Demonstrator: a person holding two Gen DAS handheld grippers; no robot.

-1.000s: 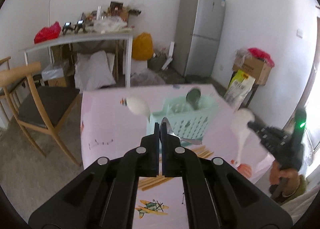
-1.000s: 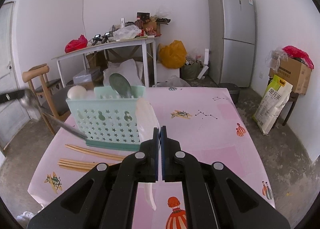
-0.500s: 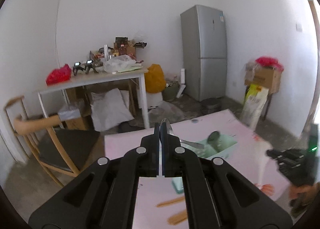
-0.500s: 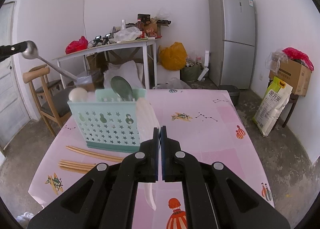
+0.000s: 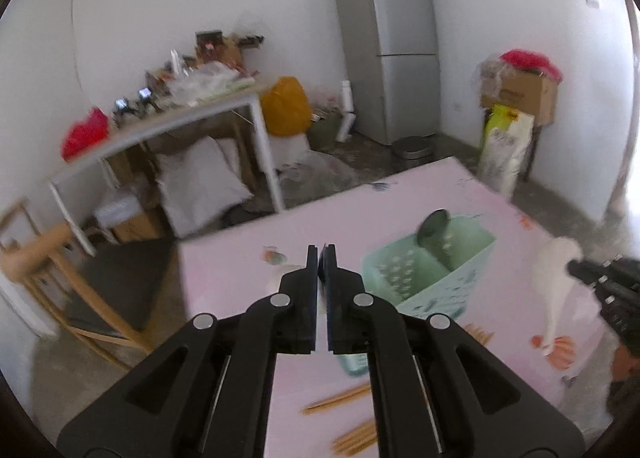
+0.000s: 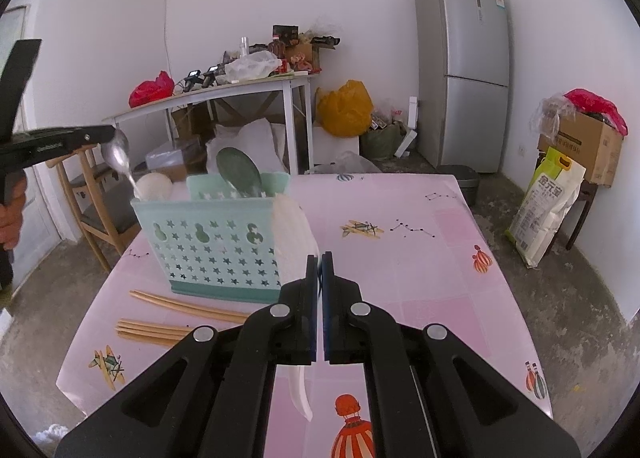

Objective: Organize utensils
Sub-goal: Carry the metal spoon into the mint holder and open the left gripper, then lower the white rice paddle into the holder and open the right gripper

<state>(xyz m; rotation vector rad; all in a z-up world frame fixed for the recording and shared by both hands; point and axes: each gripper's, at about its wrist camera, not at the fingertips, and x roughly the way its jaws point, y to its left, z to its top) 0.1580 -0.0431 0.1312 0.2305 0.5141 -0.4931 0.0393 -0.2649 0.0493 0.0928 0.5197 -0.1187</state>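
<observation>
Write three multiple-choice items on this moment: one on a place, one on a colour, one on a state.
1. Where do the wooden chopsticks lie?
A. On the table, in front of the basket
B. On the chair
C. On the floor

2. What colour is the basket?
A. Red
B. Black
C. Mint green

3. How is the right gripper?
A. Open and empty
B. Shut on the white spoon
C. Shut on a chopstick

Key: 1 A, they lie flat on the pink cloth before the basket; 2 C, its star-punched wall is pale green; 3 B, the spoon's handle passes between its closed fingers.
</observation>
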